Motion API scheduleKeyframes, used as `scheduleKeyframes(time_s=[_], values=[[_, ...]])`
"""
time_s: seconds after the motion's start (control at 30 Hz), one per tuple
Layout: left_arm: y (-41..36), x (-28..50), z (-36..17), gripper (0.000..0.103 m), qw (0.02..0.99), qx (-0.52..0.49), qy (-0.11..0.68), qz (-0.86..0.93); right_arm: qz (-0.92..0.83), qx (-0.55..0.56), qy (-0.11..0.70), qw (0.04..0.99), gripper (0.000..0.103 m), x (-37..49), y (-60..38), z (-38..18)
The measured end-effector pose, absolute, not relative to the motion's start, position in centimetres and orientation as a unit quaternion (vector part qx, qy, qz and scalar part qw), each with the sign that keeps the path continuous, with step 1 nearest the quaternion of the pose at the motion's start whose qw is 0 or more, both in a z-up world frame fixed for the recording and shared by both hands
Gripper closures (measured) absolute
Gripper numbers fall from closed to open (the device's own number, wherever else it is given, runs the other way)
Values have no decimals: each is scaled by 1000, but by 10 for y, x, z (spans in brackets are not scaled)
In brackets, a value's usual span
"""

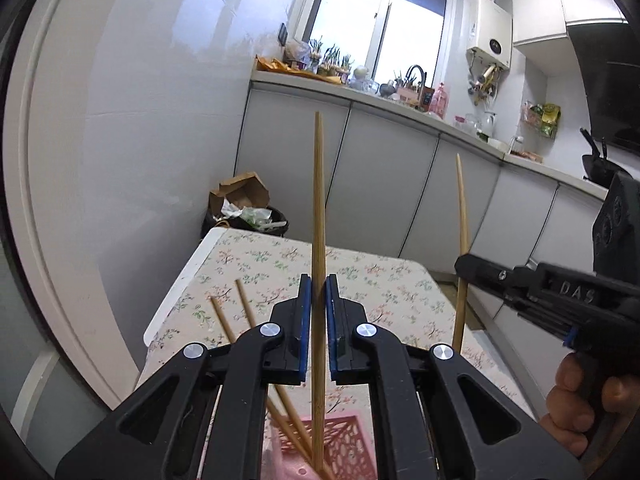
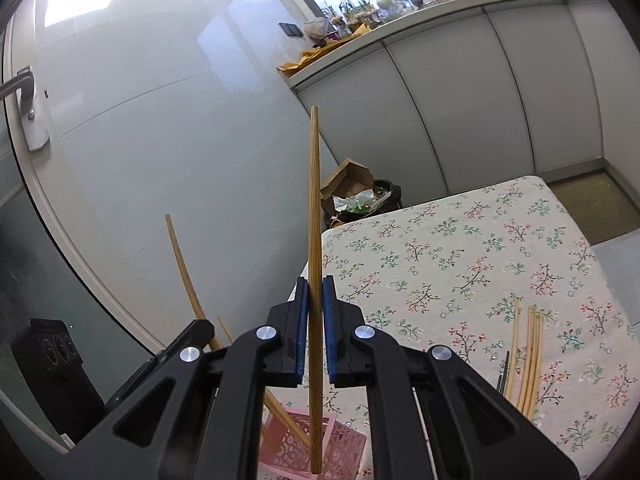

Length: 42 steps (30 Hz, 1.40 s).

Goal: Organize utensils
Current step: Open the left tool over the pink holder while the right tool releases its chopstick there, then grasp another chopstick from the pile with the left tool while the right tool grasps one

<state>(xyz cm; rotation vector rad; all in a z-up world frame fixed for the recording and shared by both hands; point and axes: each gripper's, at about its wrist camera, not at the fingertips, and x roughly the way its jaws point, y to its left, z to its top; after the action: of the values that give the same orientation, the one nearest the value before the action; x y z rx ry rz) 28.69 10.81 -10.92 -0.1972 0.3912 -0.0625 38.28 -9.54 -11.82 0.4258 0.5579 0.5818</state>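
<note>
My left gripper (image 1: 319,286) is shut on a wooden chopstick (image 1: 319,200) that stands upright between its blue pads, its lower end over a pink lattice basket (image 1: 348,440). Two more chopsticks (image 1: 244,308) lean out of that basket. My right gripper (image 2: 315,284) is shut on a second upright chopstick (image 2: 315,200), also above the pink basket (image 2: 340,444). In the left wrist view the right gripper (image 1: 462,264) shows at the right with its chopstick (image 1: 462,216). In the right wrist view the left gripper (image 2: 202,328) shows at lower left.
The table wears a floral cloth (image 2: 460,264). Several loose chopsticks (image 2: 530,360) lie near its right front. A bin stuffed with cardboard (image 1: 244,208) stands beyond the table. Grey cabinets (image 1: 384,176) and a glossy wall (image 1: 140,120) close the room. A hand (image 1: 576,400) grips the right tool.
</note>
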Motion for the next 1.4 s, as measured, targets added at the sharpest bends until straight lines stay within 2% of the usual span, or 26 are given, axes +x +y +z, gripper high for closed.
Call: scheduleKeyframes(time_s=[0.33, 0.37, 0.4, 0.53, 0.63, 0.77, 1.03, 1.23, 1.4], values=[[109, 288, -133, 95, 961, -57, 269, -40, 282, 181, 261, 905, 95, 373, -67, -127], [110, 289, -132, 93, 955, -65, 285, -43, 281, 180, 259, 906, 95, 372, -65, -129], [113, 290, -130, 84, 950, -76, 298, -44, 281, 179, 256, 907, 95, 370, -62, -131], [132, 283, -109, 80, 942, -131, 307, -32, 278, 163, 247, 914, 95, 367, -52, -136], [148, 271, -94, 72, 937, -164, 307, -13, 277, 159, 238, 917, 95, 364, -46, -138], [159, 270, -87, 69, 929, -199, 312, -6, 262, 162, 223, 925, 95, 357, -41, -144], [161, 271, -84, 65, 922, -208, 327, -8, 246, 137, 218, 934, 95, 340, -15, -164], [163, 271, -80, 64, 923, -207, 325, -11, 261, 119, 249, 925, 85, 336, -19, -164], [160, 268, -73, 64, 923, -213, 319, -24, 258, 143, 245, 923, 79, 341, -55, -131]])
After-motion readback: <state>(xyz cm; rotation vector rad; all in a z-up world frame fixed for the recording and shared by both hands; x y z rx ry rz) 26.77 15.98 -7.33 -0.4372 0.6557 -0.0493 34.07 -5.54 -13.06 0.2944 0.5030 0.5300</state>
